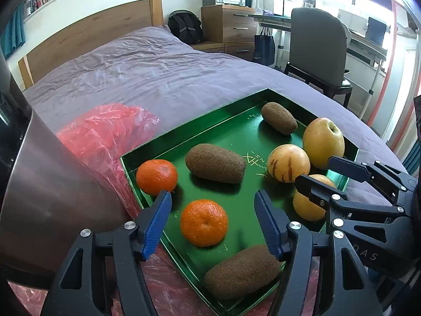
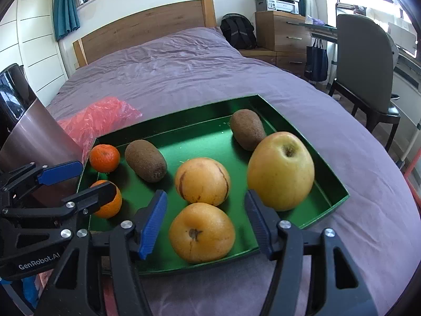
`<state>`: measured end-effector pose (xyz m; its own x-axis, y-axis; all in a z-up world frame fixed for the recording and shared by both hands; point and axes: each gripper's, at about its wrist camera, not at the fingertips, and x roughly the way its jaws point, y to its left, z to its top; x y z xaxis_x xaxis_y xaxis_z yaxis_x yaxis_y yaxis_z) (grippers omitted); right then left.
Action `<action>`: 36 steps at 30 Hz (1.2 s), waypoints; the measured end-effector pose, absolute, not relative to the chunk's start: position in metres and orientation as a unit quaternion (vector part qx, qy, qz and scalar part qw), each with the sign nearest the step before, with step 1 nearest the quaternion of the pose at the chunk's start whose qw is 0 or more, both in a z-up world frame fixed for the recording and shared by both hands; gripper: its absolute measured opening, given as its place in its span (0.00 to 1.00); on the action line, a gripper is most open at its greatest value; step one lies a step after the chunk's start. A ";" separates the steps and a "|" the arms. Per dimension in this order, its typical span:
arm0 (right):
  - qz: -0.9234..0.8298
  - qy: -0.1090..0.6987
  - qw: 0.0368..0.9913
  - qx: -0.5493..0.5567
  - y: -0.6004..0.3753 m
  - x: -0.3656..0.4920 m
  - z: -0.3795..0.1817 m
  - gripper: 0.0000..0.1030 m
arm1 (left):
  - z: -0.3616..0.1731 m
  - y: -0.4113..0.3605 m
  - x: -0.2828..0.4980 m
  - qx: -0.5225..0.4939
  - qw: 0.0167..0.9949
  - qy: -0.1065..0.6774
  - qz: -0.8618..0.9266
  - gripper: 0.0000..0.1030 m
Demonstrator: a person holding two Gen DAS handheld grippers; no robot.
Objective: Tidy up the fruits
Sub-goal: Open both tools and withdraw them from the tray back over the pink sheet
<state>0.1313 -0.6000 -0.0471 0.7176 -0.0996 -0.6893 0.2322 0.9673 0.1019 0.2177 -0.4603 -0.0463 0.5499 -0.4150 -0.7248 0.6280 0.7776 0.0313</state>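
Observation:
A green tray (image 1: 197, 122) lies on a purple bed and holds the fruit. In it are two oranges (image 1: 156, 176) (image 1: 204, 222), three brown kiwis (image 1: 215, 163) (image 1: 279, 118) (image 1: 242, 271), a yellow apple (image 2: 281, 171), a striped yellow fruit (image 2: 202, 181) and a plain yellow fruit (image 2: 201, 233). My left gripper (image 1: 211, 196) is open, its blue pads either side of the nearer orange without touching it. My right gripper (image 2: 205, 194) is open as well, and the plain yellow fruit lies between its fingers with gaps on both sides.
A crumpled red plastic bag (image 1: 105, 137) lies left of the tray. A brushed metal bin (image 1: 39, 184) stands close at the left. Beyond the bed's right side are a chair (image 1: 318, 52), a desk and wooden drawers (image 1: 231, 23).

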 end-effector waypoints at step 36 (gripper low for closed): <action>-0.066 0.358 0.923 0.122 -0.493 0.013 0.001 0.78 | -0.006 -0.321 0.097 0.110 0.886 0.367 -0.260 0.71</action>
<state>0.0130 -0.4933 0.0014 0.7348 -0.0346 -0.6774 0.2098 0.9613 0.1785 0.0973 -0.3213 -0.0061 0.5959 -0.3794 -0.7078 0.5415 0.8407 0.0053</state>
